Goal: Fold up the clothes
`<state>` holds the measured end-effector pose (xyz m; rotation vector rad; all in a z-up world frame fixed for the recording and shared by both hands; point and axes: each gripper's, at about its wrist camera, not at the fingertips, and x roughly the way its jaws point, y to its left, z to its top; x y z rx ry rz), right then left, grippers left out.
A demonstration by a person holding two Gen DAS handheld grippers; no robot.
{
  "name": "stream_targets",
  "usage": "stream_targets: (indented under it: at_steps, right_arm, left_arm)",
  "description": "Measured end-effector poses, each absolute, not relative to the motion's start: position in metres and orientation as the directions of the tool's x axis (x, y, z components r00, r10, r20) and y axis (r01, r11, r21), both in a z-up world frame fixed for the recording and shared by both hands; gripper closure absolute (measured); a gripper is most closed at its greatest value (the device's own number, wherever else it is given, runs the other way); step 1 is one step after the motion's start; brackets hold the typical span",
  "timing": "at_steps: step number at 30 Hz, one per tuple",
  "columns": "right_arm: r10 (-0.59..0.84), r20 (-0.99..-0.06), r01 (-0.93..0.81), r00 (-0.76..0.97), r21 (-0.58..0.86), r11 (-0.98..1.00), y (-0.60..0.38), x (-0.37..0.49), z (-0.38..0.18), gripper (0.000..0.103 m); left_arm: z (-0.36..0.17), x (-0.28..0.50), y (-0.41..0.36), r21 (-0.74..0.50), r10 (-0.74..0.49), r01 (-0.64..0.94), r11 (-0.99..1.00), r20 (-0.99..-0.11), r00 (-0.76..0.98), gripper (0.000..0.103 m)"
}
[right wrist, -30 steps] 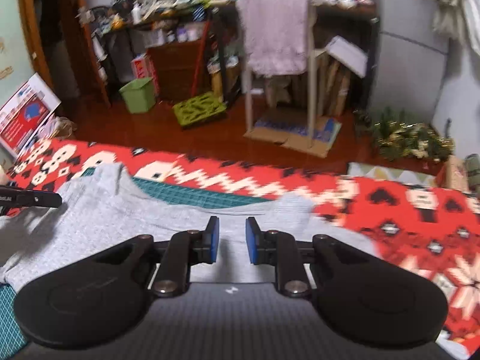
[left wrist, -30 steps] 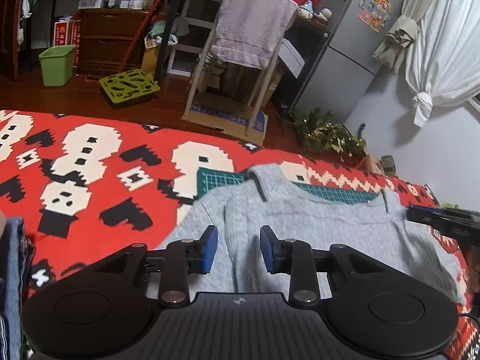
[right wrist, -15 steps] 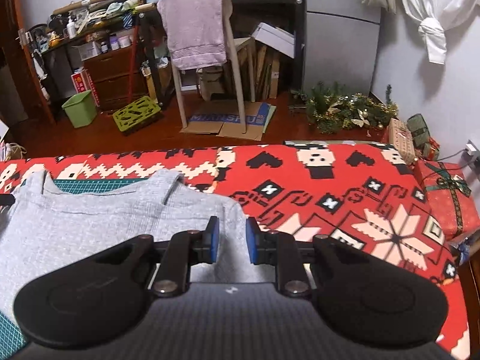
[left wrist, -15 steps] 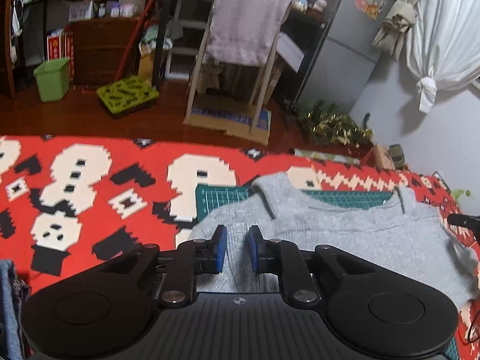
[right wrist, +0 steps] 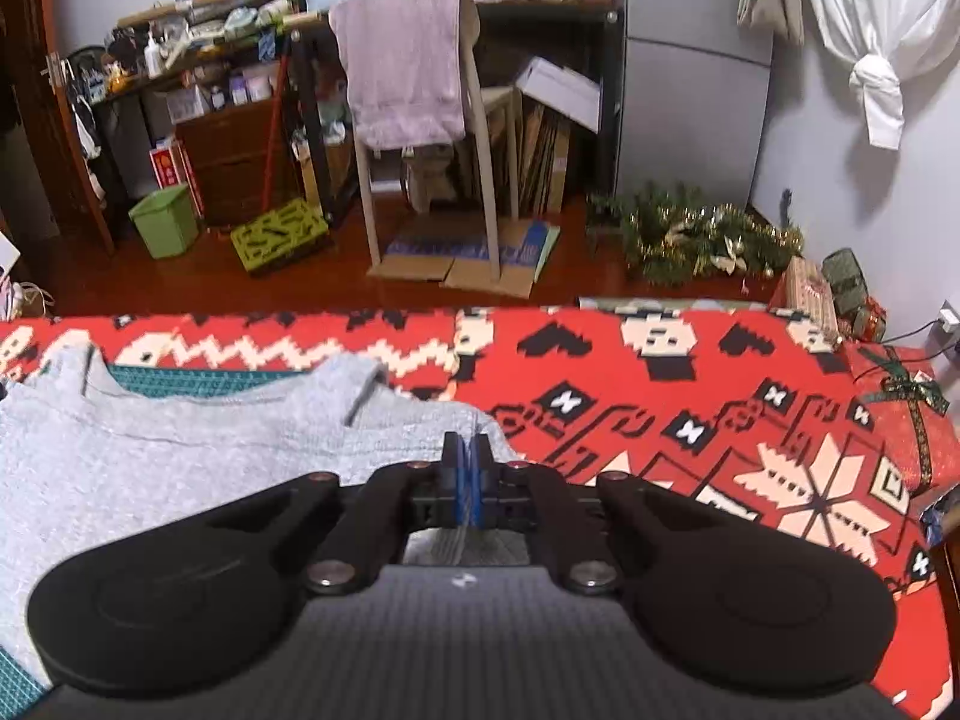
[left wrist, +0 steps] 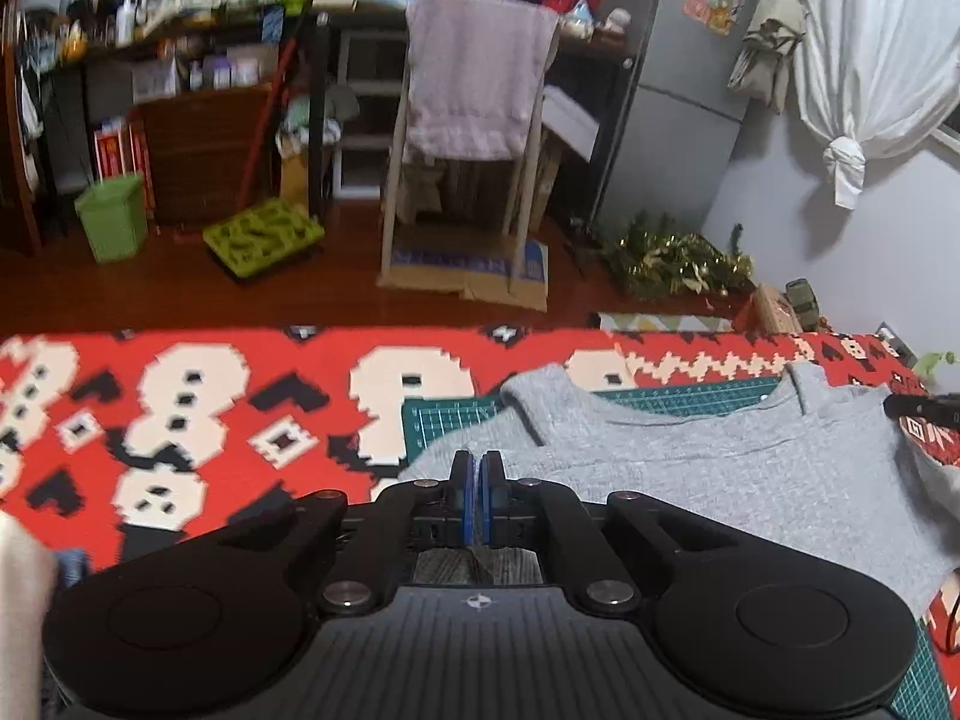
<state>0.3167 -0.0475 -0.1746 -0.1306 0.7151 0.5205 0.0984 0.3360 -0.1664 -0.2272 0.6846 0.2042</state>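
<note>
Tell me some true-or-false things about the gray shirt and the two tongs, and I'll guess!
1. Both tongs are pinched shut. True: the left tongs and the right tongs each have their blue pads pressed together at an edge of the gray shirt.
2. The gray shirt hangs on the chair. False: it lies on the red patterned blanket; a pinkish towel hangs on the chair.
3. A green cutting mat peeks out from under the shirt. True.
4. The bin on the floor is blue. False: the bin is green.
</note>
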Motion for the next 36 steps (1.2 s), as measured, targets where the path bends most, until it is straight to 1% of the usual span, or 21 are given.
stream_targets:
  at_steps: [4, 7, 9, 12, 17, 19, 20, 21, 22, 23, 24, 26, 29, 31, 32, 34, 36]
  right_arm:
    - [0.428, -0.62, -0.497, 0.658, 0.07, 0.865, -0.054, 0.31, -0.158, 0.102]
    - [0.44, -0.604, -0.505, 0.665, 0.071, 0.86, -0.055, 0.308, -0.15, 0.102]
    - [0.433, -0.611, -0.506, 0.663, 0.061, 0.86, -0.052, 0.311, -0.152, 0.102]
    - [0.413, -0.638, -0.493, 0.65, 0.06, 0.868, -0.049, 0.321, -0.164, 0.102]
    - [0.381, -0.676, -0.472, 0.631, 0.056, 0.88, -0.045, 0.333, -0.187, 0.101]
    - [0.377, -0.684, -0.464, 0.624, 0.064, 0.884, -0.046, 0.335, -0.192, 0.099]
    - [0.38, -0.681, -0.458, 0.626, 0.072, 0.886, -0.048, 0.334, -0.192, 0.098]
    - [0.388, -0.674, -0.455, 0.629, 0.086, 0.887, -0.052, 0.332, -0.189, 0.093]
    - [0.399, -0.664, -0.451, 0.633, 0.103, 0.887, -0.058, 0.328, -0.185, 0.092]
    - [0.407, -0.655, -0.445, 0.636, 0.12, 0.888, -0.065, 0.324, -0.18, 0.092]
    - [0.414, -0.649, -0.435, 0.639, 0.139, 0.89, -0.074, 0.319, -0.175, 0.092]
    - [0.427, -0.641, -0.419, 0.638, 0.176, 0.891, -0.093, 0.308, -0.166, 0.091]
    - [0.455, -0.657, -0.412, 0.601, 0.233, 0.881, -0.124, 0.286, -0.16, 0.091]
    - [0.468, -0.669, -0.417, 0.577, 0.251, 0.874, -0.133, 0.272, -0.162, 0.091]
    - [0.474, -0.676, -0.421, 0.565, 0.257, 0.87, -0.135, 0.264, -0.164, 0.09]
    - [0.484, -0.688, -0.43, 0.54, 0.269, 0.862, -0.139, 0.25, -0.167, 0.08]
    - [0.495, -0.7, -0.438, 0.515, 0.281, 0.854, -0.144, 0.235, -0.171, 0.08]
  left_arm:
    - [-0.148, 0.079, 0.331, -0.125, 0.136, -0.259, 0.958, -0.598, 0.79, 0.1]
    - [-0.141, 0.07, 0.332, -0.107, 0.156, -0.265, 0.958, -0.581, 0.799, 0.1]
    - [-0.146, 0.073, 0.337, -0.103, 0.164, -0.276, 0.956, -0.593, 0.789, 0.1]
    - [-0.159, 0.084, 0.347, -0.142, 0.146, -0.291, 0.946, -0.617, 0.774, 0.1]
    - [-0.18, 0.104, 0.35, -0.118, 0.154, -0.301, 0.946, -0.654, 0.741, 0.1]
    - [-0.185, 0.106, 0.35, -0.112, 0.152, -0.304, 0.946, -0.673, 0.724, 0.097]
    - [-0.186, 0.105, 0.35, -0.109, 0.16, -0.312, 0.944, -0.675, 0.72, 0.093]
    - [-0.185, 0.101, 0.35, -0.109, 0.166, -0.32, 0.941, -0.674, 0.719, 0.086]
    - [-0.184, 0.097, 0.351, -0.109, 0.172, -0.327, 0.939, -0.674, 0.718, 0.081]
    - [-0.181, 0.092, 0.351, -0.117, 0.173, -0.334, 0.935, -0.672, 0.72, 0.071]
    - [-0.179, 0.086, 0.351, -0.124, 0.174, -0.339, 0.933, -0.668, 0.723, 0.068]
    - [-0.173, 0.07, 0.351, -0.16, 0.158, -0.346, 0.925, -0.665, 0.73, 0.067]
    - [-0.167, 0.046, 0.352, -0.233, 0.117, -0.356, 0.905, -0.669, 0.734, 0.066]
    - [-0.17, 0.03, 0.349, -0.295, 0.059, -0.351, 0.889, -0.684, 0.727, 0.066]
    - [-0.171, 0.022, 0.347, -0.326, 0.03, -0.349, 0.879, -0.69, 0.723, 0.065]
    - [-0.175, 0.008, 0.342, -0.368, -0.014, -0.347, 0.863, -0.703, 0.711, 0.064]
    - [-0.181, -0.002, 0.335, -0.375, -0.025, -0.353, 0.857, -0.716, 0.698, 0.063]
